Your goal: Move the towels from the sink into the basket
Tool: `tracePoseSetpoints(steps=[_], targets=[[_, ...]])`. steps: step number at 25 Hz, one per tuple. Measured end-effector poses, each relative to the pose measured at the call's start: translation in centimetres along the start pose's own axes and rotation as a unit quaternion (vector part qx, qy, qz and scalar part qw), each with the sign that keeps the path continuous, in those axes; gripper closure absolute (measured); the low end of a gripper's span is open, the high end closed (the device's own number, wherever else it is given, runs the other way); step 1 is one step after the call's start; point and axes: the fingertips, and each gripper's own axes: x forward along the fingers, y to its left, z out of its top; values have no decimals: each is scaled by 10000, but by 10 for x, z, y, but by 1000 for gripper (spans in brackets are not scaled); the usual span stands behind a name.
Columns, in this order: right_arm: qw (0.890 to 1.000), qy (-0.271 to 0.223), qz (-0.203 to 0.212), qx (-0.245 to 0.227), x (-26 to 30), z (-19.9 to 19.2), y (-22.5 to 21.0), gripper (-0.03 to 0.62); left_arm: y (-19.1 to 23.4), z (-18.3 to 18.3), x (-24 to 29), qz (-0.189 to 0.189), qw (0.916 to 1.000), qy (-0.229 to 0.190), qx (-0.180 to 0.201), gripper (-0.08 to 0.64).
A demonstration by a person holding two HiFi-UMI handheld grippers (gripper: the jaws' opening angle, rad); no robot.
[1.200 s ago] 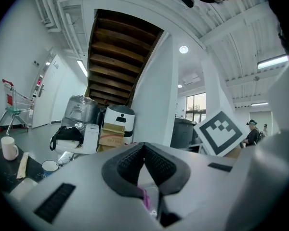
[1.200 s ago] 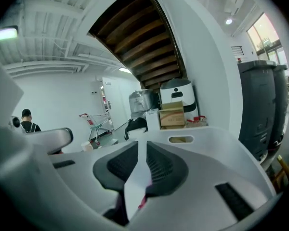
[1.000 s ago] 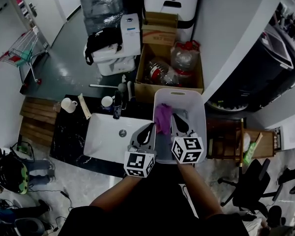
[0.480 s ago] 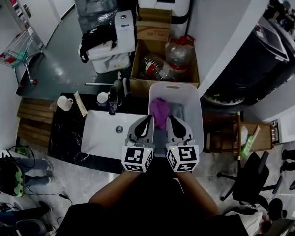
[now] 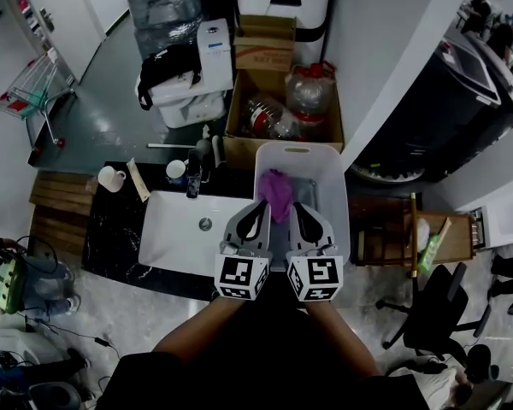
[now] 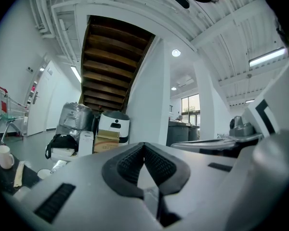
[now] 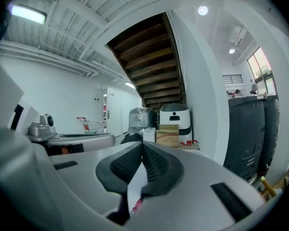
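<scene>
One purple towel [image 5: 280, 190] lies in the basket [image 5: 333, 176] and the sink [image 5: 175, 233] looks bare (job seemingly done), while left gripper [image 5: 260, 205] and right gripper [image 5: 296, 207] hover nearby, both closed on nothing.

One purple towel [image 5: 279, 191], one basket [image 5: 337, 216], one sink [image 5: 175, 239].

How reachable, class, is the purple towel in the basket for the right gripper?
Probably yes: the right gripper sits just beside the purple towel over the open basket, nothing between them, though its jaws are shut.
</scene>
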Motion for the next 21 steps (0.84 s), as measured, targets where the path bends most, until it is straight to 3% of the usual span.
tracePoseSetpoints(steps=[21], targets=[[9998, -67, 114, 118, -13, -4, -38, 574, -34, -4, 21, 166, 9997, 52, 198, 555]])
